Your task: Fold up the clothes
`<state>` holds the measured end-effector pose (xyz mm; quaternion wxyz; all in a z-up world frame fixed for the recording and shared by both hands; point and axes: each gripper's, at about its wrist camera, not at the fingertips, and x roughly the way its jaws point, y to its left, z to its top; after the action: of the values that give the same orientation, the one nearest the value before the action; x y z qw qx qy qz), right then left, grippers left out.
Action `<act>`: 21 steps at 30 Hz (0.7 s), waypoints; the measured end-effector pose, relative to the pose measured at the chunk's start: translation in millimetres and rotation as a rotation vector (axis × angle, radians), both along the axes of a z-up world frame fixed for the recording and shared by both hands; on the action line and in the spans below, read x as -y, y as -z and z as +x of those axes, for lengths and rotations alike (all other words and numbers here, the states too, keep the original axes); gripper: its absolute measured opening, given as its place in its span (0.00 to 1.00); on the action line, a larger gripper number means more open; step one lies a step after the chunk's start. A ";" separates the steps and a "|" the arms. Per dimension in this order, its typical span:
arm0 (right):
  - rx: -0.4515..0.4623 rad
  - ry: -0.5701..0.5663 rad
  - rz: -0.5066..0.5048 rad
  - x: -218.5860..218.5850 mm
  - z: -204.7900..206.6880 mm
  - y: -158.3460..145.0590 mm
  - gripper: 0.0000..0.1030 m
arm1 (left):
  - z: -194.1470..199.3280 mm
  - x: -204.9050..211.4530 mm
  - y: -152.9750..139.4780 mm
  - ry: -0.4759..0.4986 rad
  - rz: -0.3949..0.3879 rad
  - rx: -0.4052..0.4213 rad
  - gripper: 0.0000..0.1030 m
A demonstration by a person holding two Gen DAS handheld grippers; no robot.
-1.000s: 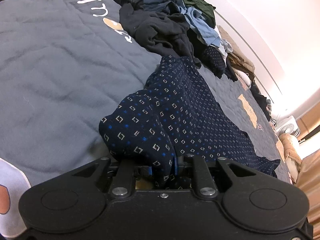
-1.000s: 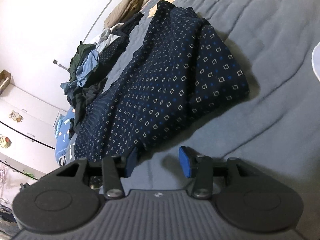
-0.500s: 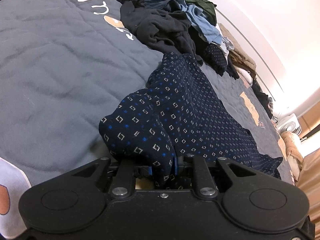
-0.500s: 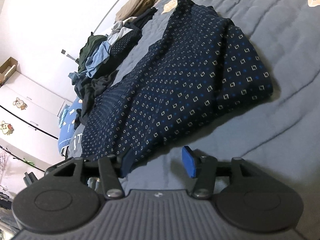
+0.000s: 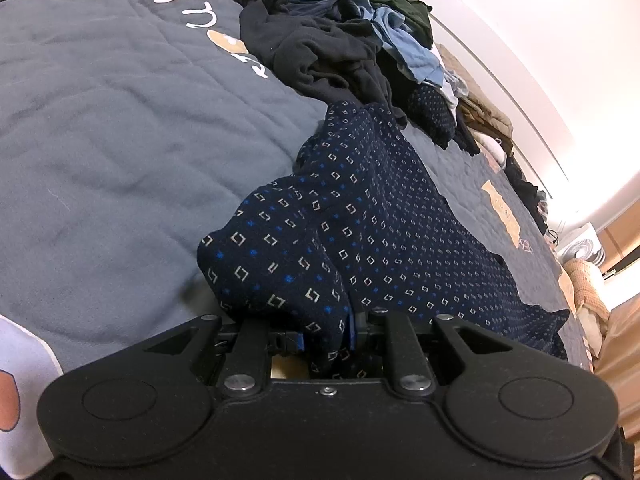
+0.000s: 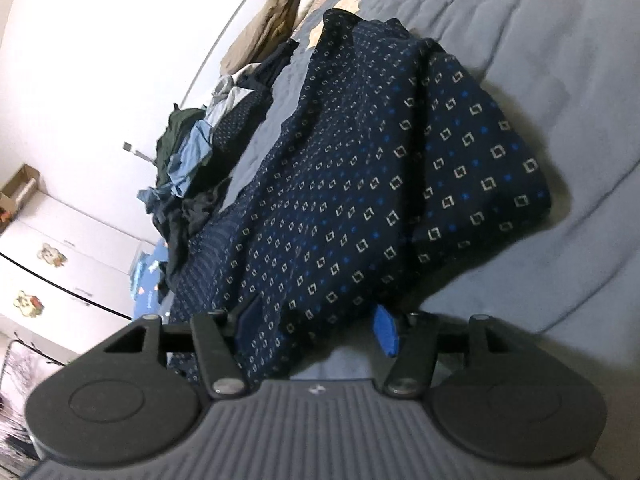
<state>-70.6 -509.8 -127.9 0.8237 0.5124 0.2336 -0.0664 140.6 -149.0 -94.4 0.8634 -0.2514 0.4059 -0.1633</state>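
Left wrist: left gripper [image 5: 326,332] angled down, clamped on patterned garment [image 5: 360,216]; right gripper [image 6: 316,320] opening, fabric seemingly between.

The left gripper [image 5: 326,334] has its pads buried under bunched navy patterned garment [image 5: 372,232]. In the right wrist view the garment [image 6: 360,184] is motion-blurred. At five o'clock, the frame's edge crops the bedspread [image 5: 100,128]; the clothes pile [image 5: 340,40] hides its own lower layers.
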 end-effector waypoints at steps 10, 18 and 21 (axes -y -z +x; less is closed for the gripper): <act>0.041 0.085 0.028 5.6 12.8 7.1 0.64 | -0.5 0.7 0.0 0.000 0.001 0.000 0.18; 0.063 0.159 0.040 22.8 28.6 15.0 0.65 | 1.5 -1.2 0.8 -0.003 -0.017 -0.010 0.18; 0.053 0.183 0.054 29.4 25.0 15.9 0.40 | 0.7 -2.2 0.1 -0.004 -0.023 -0.003 0.17</act>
<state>-45.7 -539.1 -143.9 0.8059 0.5552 0.1658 -0.1214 141.3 -146.8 -94.5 0.8601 -0.2623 0.4048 -0.1657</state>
